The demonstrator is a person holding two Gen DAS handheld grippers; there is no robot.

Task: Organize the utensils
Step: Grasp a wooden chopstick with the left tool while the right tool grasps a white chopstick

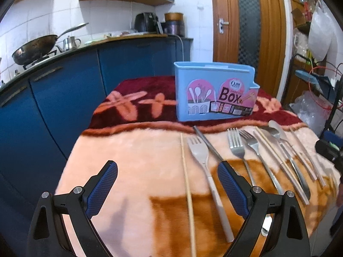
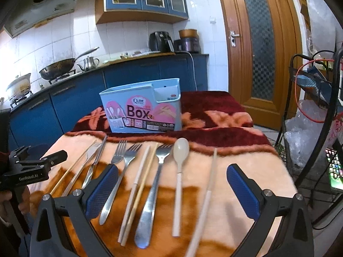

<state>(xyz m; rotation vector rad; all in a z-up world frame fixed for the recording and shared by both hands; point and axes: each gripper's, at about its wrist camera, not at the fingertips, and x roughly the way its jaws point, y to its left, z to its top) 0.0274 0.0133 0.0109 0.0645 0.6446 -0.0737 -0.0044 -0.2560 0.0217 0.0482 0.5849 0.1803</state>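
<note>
The utensils lie in a row, handles toward the cameras, across the pale front part of a plush blanket point(image 2: 246, 171) spread over the table. In the right wrist view a white-handled spoon point(image 2: 179, 171) sits at frame centre, with a steel fork point(image 2: 153, 184) just left of it, a pair of chopsticks point(image 2: 137, 194) left again, and a lone white chopstick point(image 2: 205, 199) to its right, blurred at its near end. In the left wrist view a white-handled fork point(image 1: 205, 169) and a thin wooden chopstick point(image 1: 187, 184) lie between the fingers. The right-hand pieces there overlap and smear together, so they are hard to tell apart. A spoon bowl low in that frame is mostly hidden behind the right finger.

Behind the row, on the dark red band, stands the blue utensil holder point(image 1: 212, 92). Its pink label reads "Box"; the smaller print is illegible.

The left gripper point(image 1: 167, 188) is spread wide and grasps nothing. The right gripper point(image 2: 171, 194) is equally wide and empty. At the left edge of the right wrist view the other gripper's body reads "GenRobot.AI".
</note>
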